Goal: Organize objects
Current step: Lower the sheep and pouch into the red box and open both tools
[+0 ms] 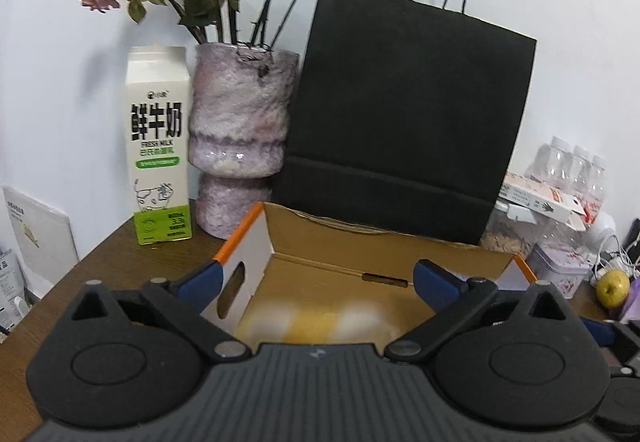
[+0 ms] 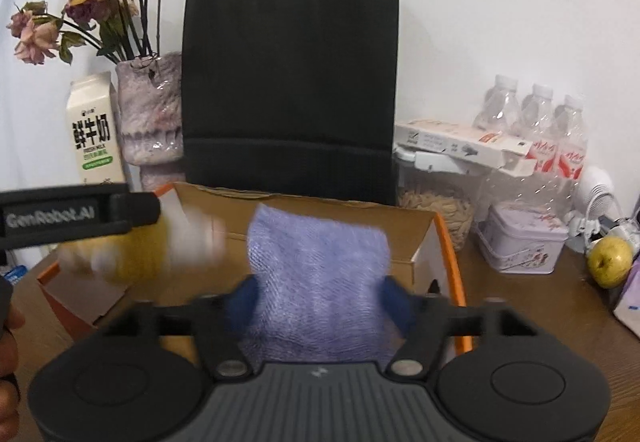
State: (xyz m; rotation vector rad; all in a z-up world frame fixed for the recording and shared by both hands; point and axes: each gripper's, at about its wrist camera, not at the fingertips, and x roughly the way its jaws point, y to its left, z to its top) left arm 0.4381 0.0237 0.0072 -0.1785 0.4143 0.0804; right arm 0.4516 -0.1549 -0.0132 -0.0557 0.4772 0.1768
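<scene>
An open cardboard box point(image 1: 340, 242) with orange edges lies on the brown table in front of a black paper bag point(image 1: 404, 114). My left gripper point(image 1: 316, 278) is open over the box; a blurred yellow and white object point(image 1: 316, 318) is in the air or in the box below its fingers. My right gripper point(image 2: 318, 294) is shut on a purple-blue cloth point(image 2: 316, 274) and holds it over the box point(image 2: 416, 238). The left gripper's body point(image 2: 76, 214) shows at the left of the right wrist view, with the blurred yellow and white object point(image 2: 140, 254) under it.
A milk carton point(image 1: 158, 146) and a pink vase point(image 1: 240, 138) of dried roses stand left of the bag. To the right are water bottles point(image 2: 536, 126), a flat carton point(image 2: 460, 142), a seed jar point(image 2: 436, 206), a tin point(image 2: 524, 242) and a yellow-green apple point(image 2: 610, 262).
</scene>
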